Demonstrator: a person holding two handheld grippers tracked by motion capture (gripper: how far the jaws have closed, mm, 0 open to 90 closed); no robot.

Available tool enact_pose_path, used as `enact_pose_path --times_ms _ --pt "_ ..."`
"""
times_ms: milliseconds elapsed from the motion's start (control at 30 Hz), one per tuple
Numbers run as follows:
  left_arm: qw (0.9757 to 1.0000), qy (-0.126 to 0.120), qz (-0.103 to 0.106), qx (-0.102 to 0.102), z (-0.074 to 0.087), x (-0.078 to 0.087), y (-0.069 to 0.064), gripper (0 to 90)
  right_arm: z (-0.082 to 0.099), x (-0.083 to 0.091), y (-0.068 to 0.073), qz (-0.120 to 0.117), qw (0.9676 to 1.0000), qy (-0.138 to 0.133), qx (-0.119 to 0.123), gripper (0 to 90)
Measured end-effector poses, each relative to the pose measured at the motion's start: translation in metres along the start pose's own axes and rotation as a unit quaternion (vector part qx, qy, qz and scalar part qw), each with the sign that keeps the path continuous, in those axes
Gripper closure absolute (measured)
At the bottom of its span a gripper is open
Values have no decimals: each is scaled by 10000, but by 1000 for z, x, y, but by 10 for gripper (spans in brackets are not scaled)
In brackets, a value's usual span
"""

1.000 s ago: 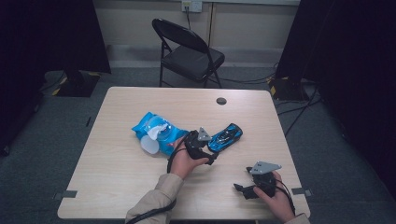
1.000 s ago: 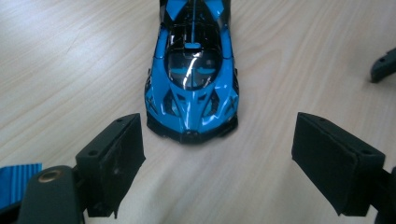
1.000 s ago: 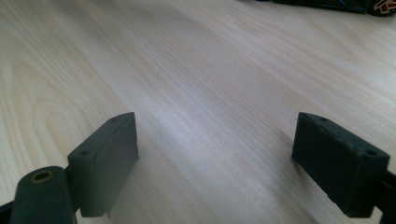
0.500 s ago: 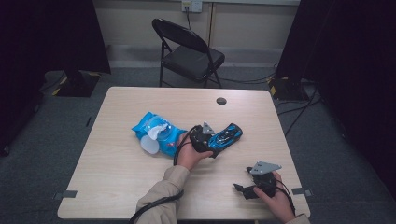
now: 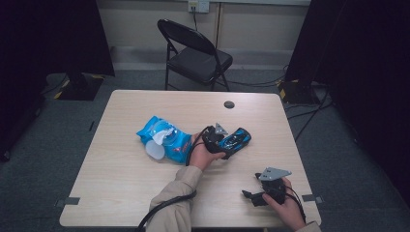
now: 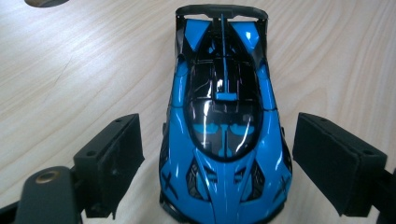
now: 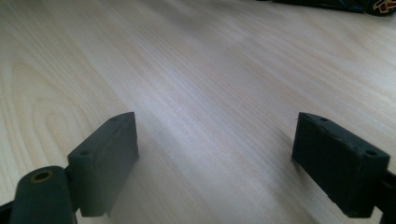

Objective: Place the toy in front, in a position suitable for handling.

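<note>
Toy car (image 6: 224,126), blue and black, mid-table between your left gripper's (image 6: 219,163) spread jaws; light, rigid, glossy plastic, likely slippery; grip its flanks, spare the thin spoiler; right gripper (image 7: 215,163) spread, idle.

The car's (image 6: 224,121) nose runs off the bottom edge in the left gripper view. In the high view the left hand-held gripper (image 5: 218,140) covers its near end, and the pack's (image 5: 162,140) print is too small to read.
</note>
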State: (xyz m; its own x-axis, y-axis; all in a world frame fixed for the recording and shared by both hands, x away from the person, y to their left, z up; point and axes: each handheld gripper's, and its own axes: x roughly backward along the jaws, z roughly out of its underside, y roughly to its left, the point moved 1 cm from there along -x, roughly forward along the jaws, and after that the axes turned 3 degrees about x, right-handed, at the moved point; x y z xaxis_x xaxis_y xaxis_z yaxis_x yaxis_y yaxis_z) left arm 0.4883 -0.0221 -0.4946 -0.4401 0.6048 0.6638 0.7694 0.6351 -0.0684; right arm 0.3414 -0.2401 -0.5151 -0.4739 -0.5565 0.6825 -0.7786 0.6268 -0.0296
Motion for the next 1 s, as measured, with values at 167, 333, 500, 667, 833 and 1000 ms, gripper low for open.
enact_pose_path --times_ms 167,333,500,667,833,1000 --pt "10000 -34 18 83 -5 -9 0 157 0 0 0 0 10000 0 2 138" --pt "10000 51 19 5 -5 -18 -1 161 0 0 0 -2 10000 -1 5 138" --pt "10000 28 -12 58 -4 -24 -2 158 0 0 0 -1 10000 -1 5 138" --pt "10000 8 34 69 -5 -29 -3 159 0 0 0 0 10000 0 3 138" --pt "10000 19 31 64 -6 -33 -4 182 0 0 0 1 10000 2 5 138" --pt "10000 7 39 39 -4 -35 -5 237 0 0 0 1 10000 2 7 139"
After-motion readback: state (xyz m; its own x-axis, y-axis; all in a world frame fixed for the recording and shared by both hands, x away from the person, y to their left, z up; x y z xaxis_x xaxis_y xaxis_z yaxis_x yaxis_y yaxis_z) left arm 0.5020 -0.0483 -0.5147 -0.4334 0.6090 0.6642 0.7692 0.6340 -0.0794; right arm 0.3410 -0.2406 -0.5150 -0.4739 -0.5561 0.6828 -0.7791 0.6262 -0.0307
